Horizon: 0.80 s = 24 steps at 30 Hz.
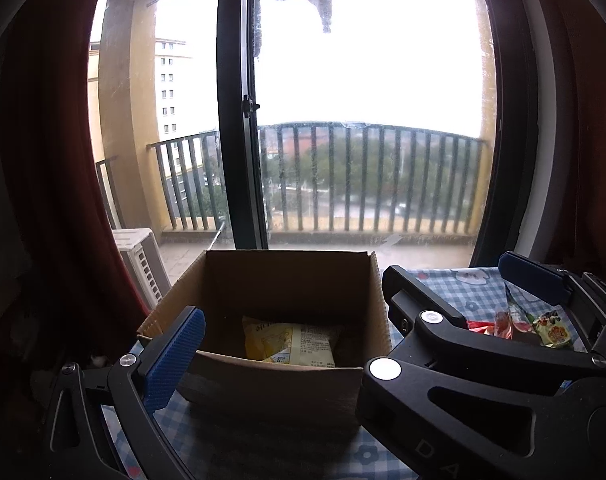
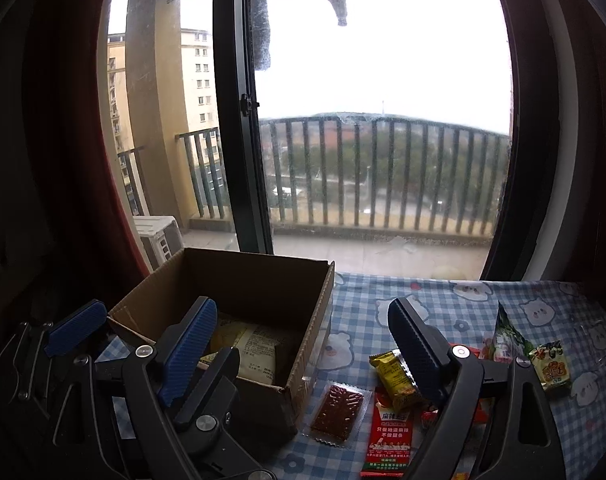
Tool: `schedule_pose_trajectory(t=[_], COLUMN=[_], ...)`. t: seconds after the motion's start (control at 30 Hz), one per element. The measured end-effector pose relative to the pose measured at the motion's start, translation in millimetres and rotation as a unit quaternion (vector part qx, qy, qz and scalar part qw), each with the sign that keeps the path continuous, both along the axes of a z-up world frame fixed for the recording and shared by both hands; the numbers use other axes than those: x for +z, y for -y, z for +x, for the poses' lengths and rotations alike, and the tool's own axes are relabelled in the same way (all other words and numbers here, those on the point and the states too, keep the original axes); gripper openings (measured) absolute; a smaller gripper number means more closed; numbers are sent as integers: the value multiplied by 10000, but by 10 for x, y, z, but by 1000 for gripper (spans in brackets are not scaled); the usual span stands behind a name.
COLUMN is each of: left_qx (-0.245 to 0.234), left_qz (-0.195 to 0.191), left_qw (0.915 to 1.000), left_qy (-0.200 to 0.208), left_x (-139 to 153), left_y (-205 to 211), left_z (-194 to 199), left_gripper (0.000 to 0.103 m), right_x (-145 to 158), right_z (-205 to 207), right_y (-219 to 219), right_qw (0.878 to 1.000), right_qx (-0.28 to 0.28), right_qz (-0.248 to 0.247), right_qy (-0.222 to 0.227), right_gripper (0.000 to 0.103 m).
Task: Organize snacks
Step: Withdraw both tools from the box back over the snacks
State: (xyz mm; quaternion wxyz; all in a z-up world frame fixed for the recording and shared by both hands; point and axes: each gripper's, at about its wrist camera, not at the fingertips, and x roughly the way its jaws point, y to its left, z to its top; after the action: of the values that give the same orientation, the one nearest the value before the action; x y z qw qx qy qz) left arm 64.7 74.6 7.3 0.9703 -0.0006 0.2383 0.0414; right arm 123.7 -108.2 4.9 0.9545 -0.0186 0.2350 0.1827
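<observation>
Two grippers, left and right, both spread — empty | box holds seemingly one yellow packet

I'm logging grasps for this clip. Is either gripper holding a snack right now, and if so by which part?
Nothing is held. The left gripper and right gripper are both open and empty; one yellow packet lies in the cardboard box.

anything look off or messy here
Nothing damaged or spilled. Only one yellow snack packet lies in the cardboard box; the other snack packets lie scattered, overlapping, on the checked tablecloth beside it.
</observation>
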Motion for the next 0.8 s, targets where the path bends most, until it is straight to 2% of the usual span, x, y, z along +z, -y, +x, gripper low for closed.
schedule_pose_trajectory(t=[0.47,0.67,0.8], left_qx=[-316,-431,-630], left_qz=[-51,-80,-126], left_qw=[9993,9987,9979], left_qy=[169,262,93], left_x=[43,-57,-199], left_y=[424,572,690], left_z=[-342,-400,-347], left_gripper=[102,102,102], right_x=[66,-31,-182], right_z=[-368,-490,-545], right_y=[514,706,867], right_qw=[9992,9979,9960], right_qx=[-337,-592,-859], right_qz=[49,-52,-77], right_qy=[218,263,217], right_gripper=[97,98,99])
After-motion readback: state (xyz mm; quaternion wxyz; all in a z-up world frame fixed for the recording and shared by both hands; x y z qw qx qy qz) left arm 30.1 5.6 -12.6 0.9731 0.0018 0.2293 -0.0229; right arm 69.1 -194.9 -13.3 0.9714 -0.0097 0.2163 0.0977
